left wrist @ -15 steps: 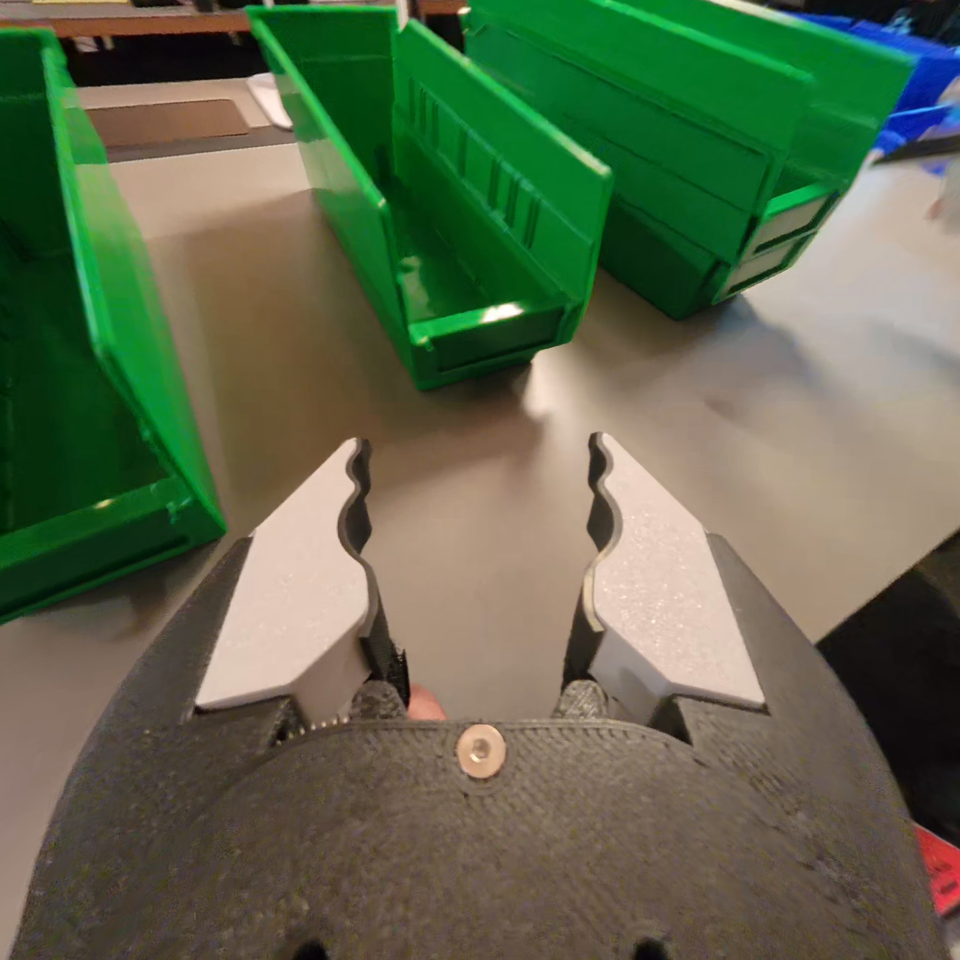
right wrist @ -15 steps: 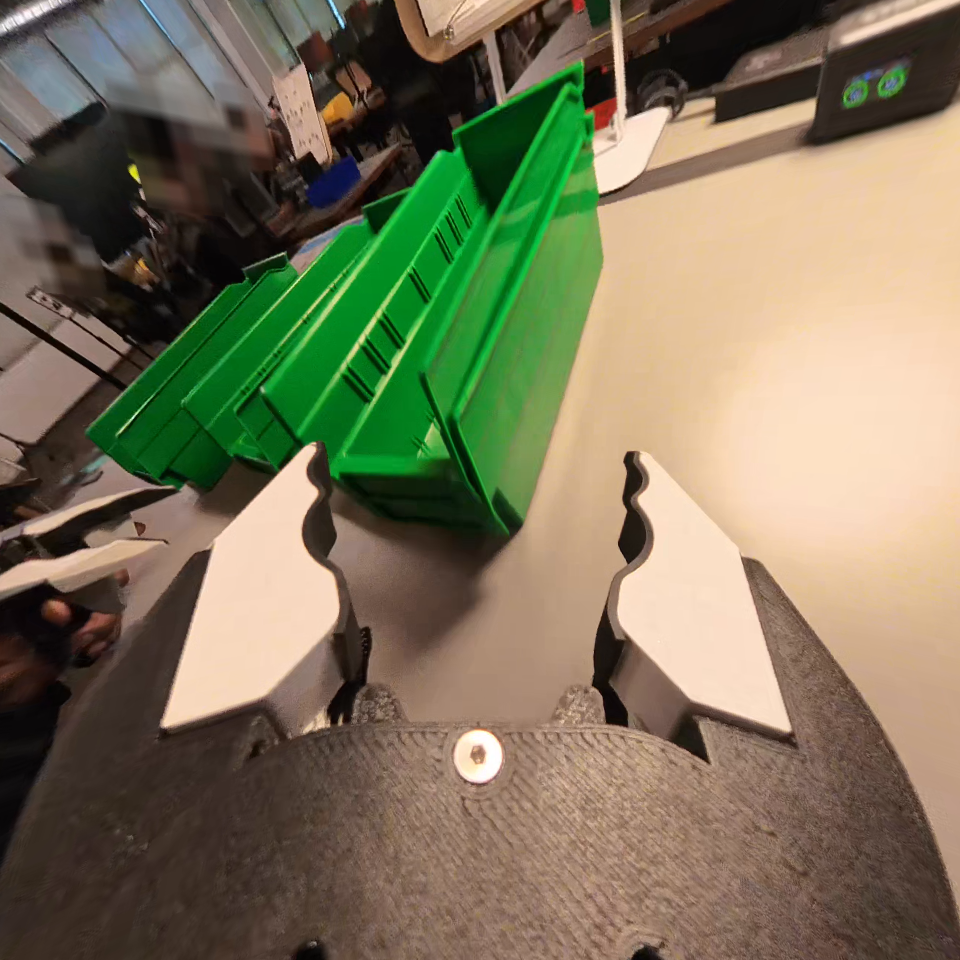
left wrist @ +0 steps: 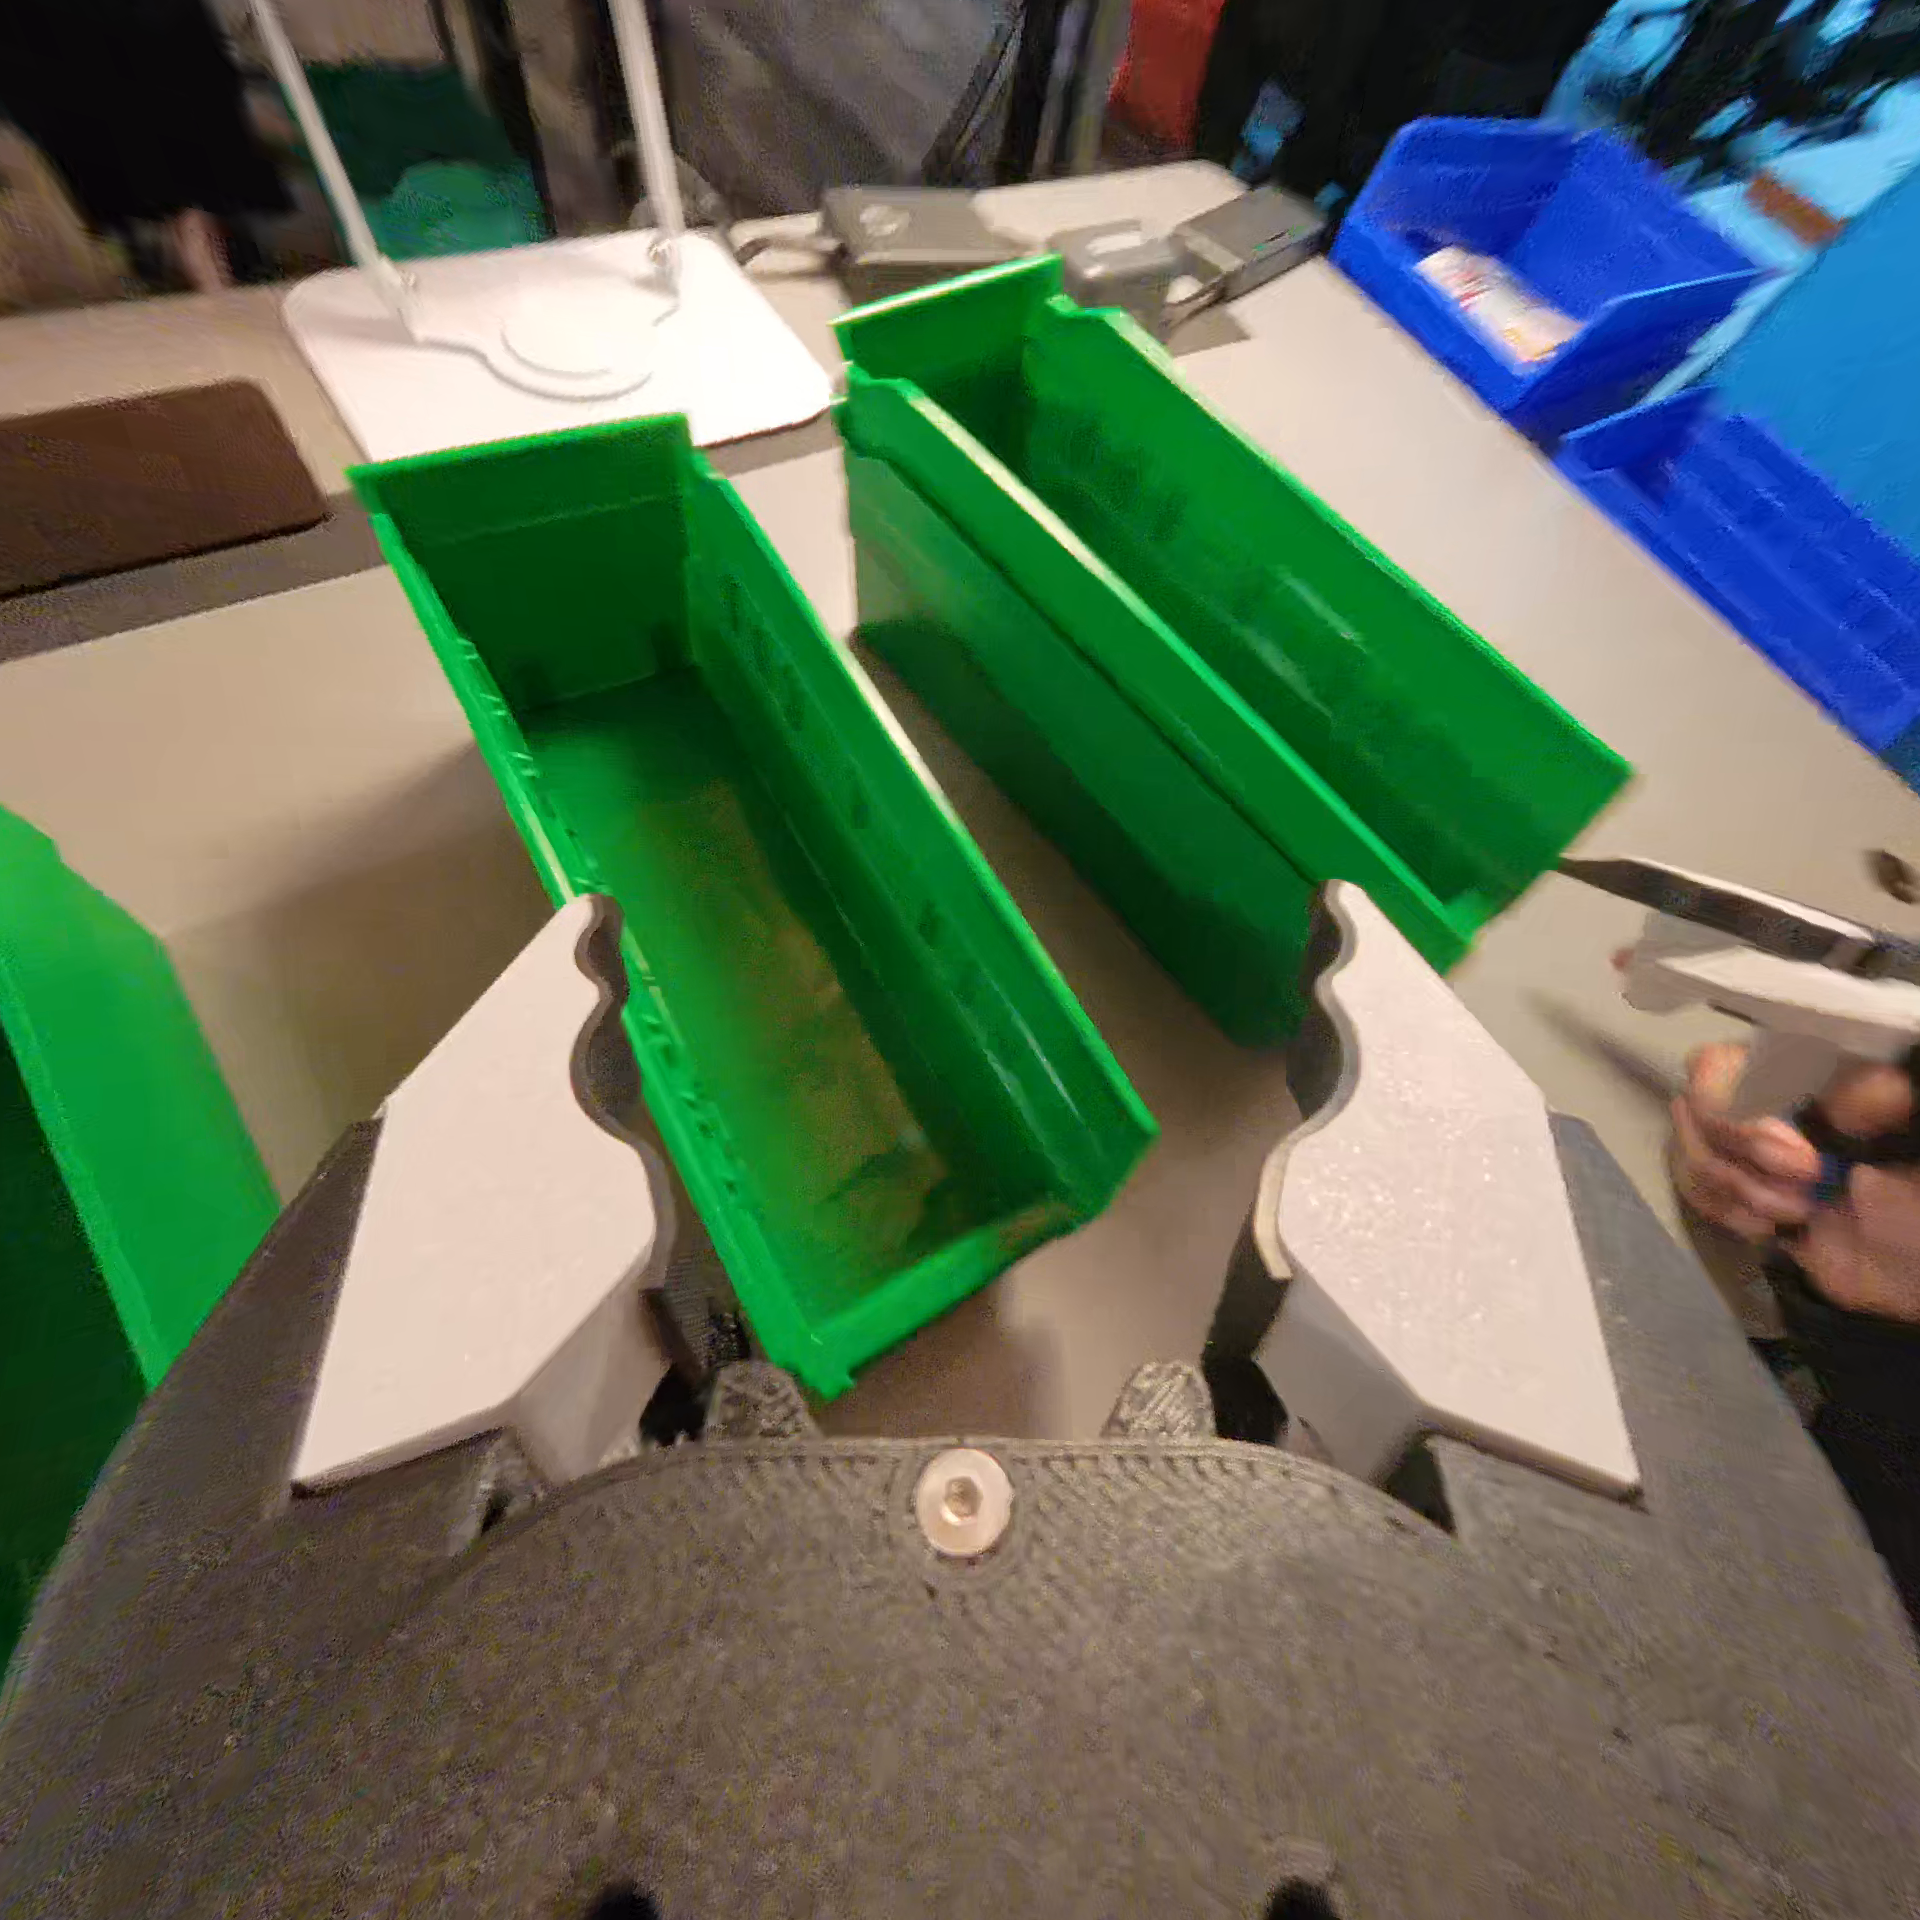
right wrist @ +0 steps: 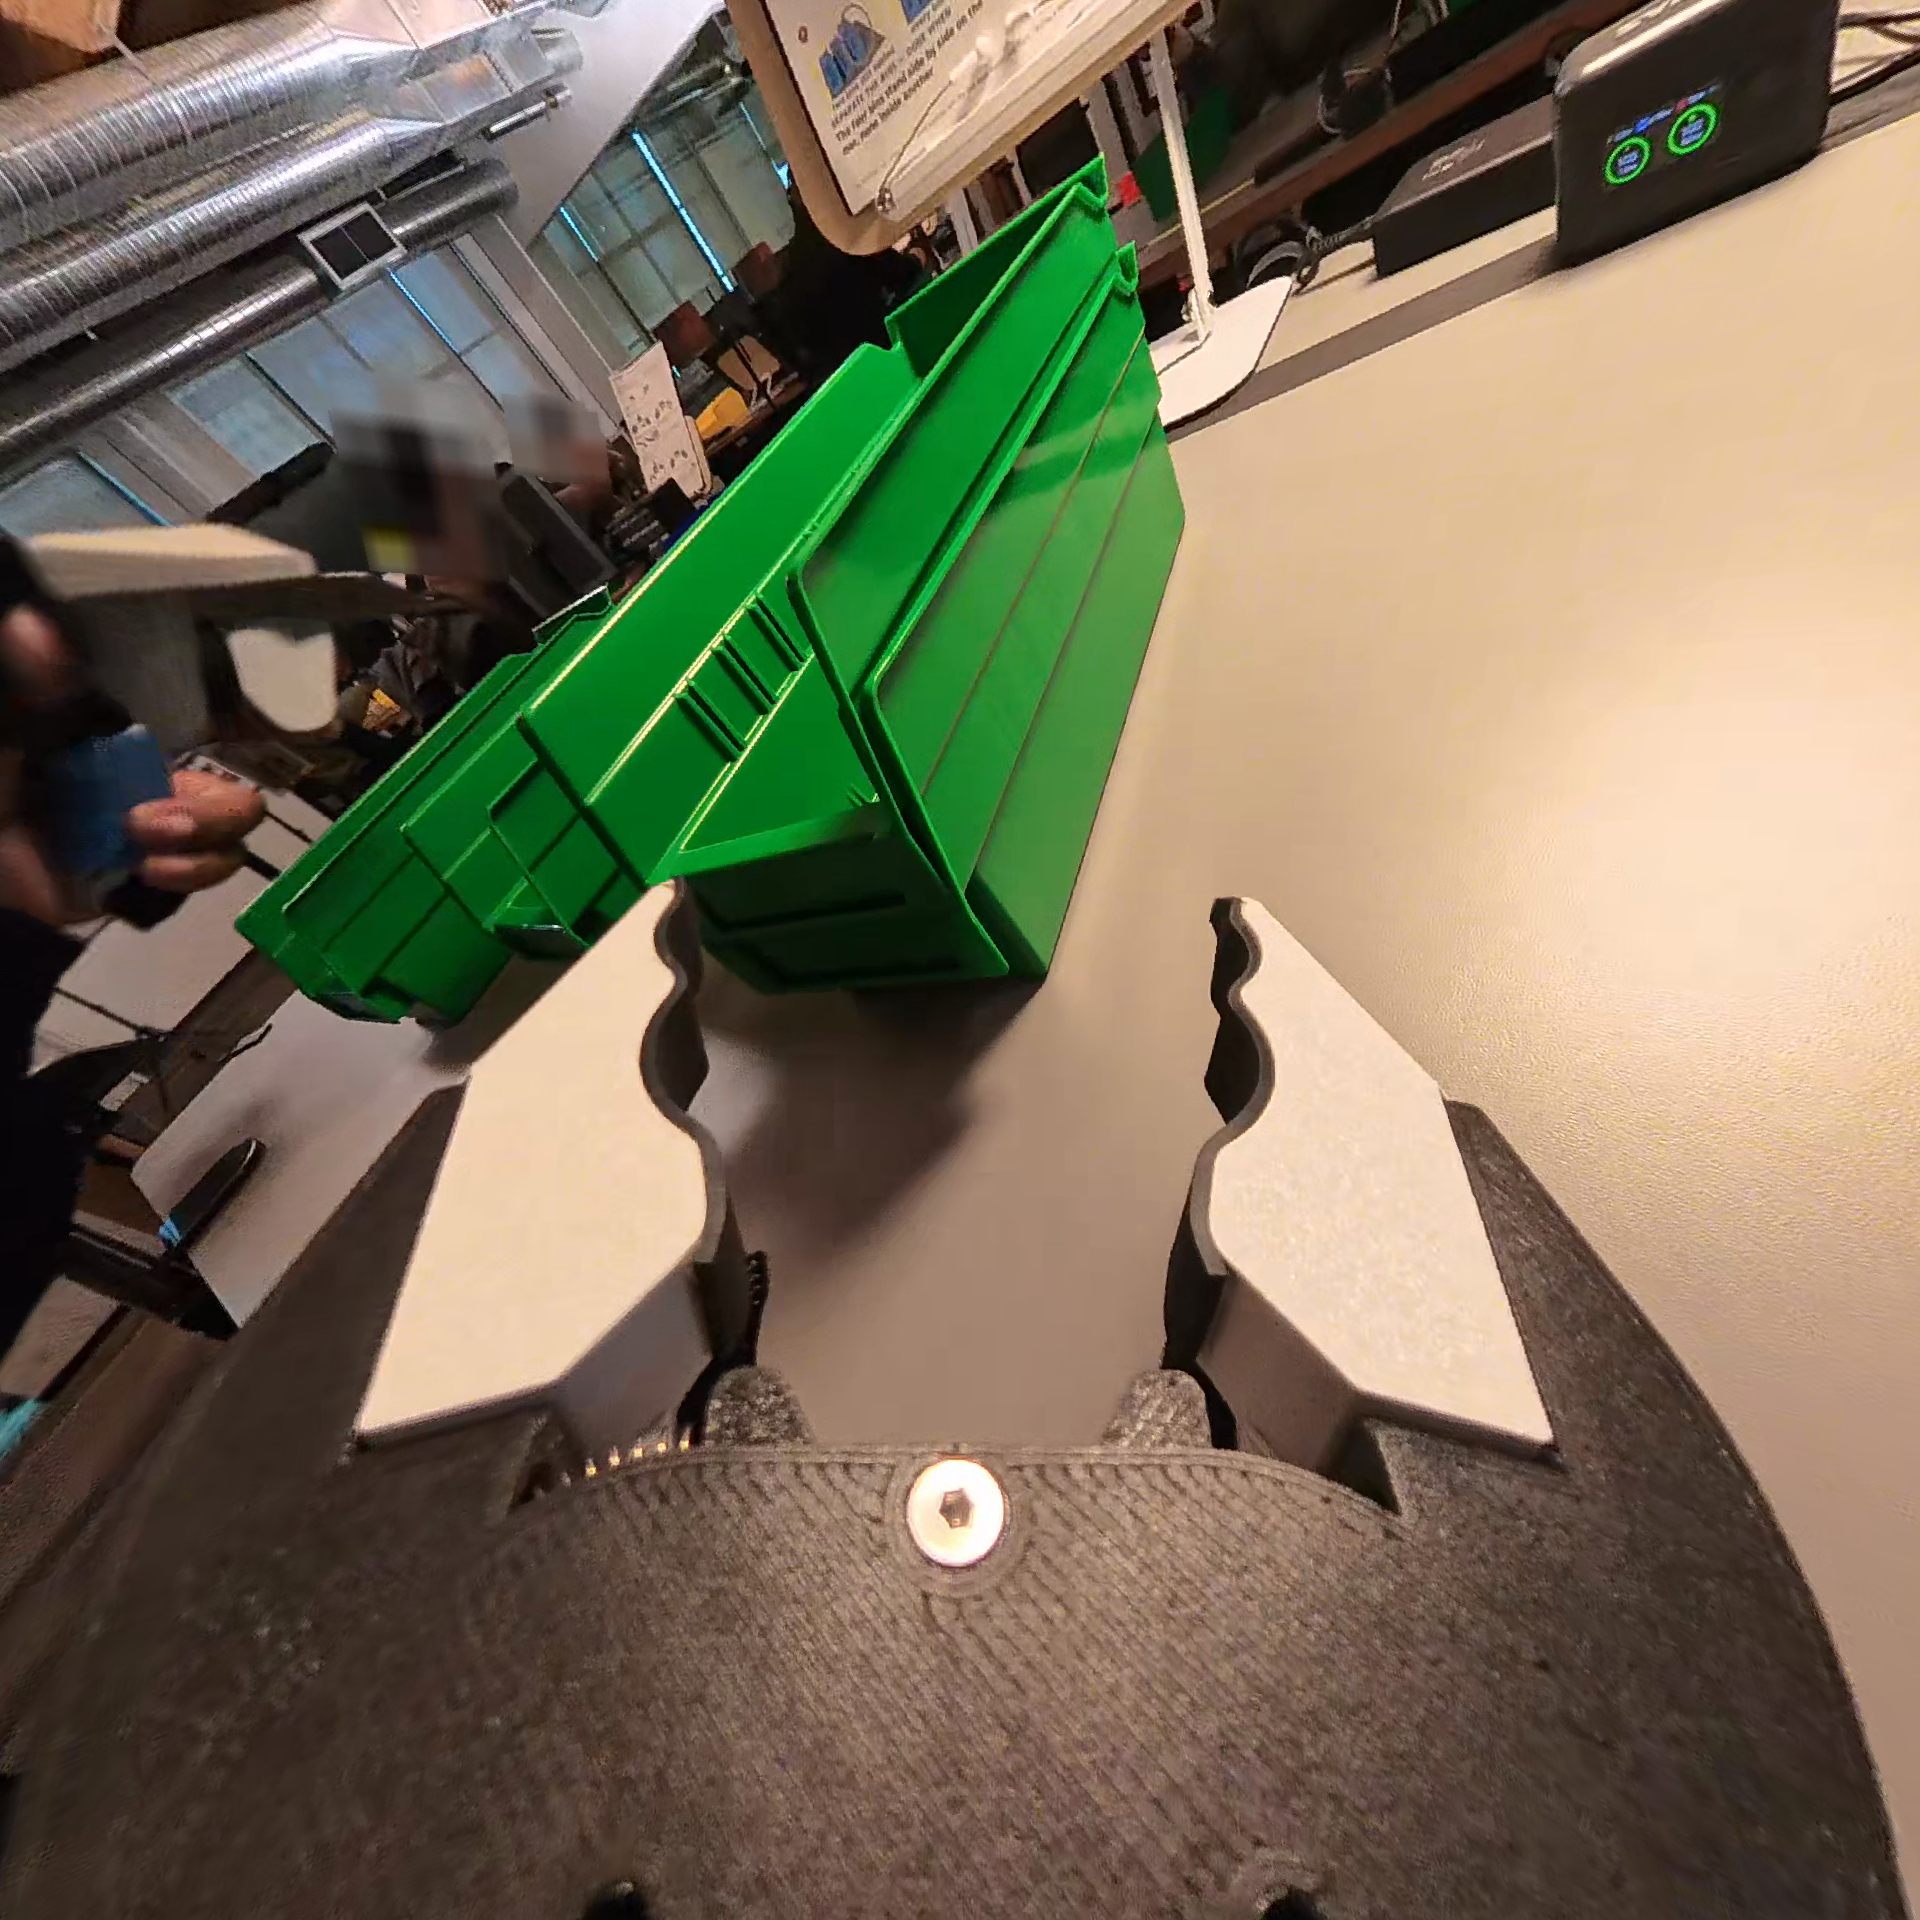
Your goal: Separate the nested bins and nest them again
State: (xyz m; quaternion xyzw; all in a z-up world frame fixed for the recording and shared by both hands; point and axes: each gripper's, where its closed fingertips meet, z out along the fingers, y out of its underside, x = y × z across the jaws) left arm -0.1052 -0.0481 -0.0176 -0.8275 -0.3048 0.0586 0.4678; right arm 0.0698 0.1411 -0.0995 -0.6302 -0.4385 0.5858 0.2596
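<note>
- Between the spread fingers of the left gripper [left wrist: 961, 1039] lies a single green bin [left wrist: 748, 935], its long axis running straight away toward the table's far edge; the left finger [left wrist: 499, 1174] sits beside the bin's left wall, the right one stands well clear.
- Just to its right, parallel, sits a stack of nested green bins [left wrist: 1195, 665].
- Near that stack's front end hovers the right gripper [right wrist: 956, 1039], jaws apart and empty, so I judge it the nearer one for the stack.
- Blue bins [left wrist: 1621, 312] crowd the table's far right corner.
</note>
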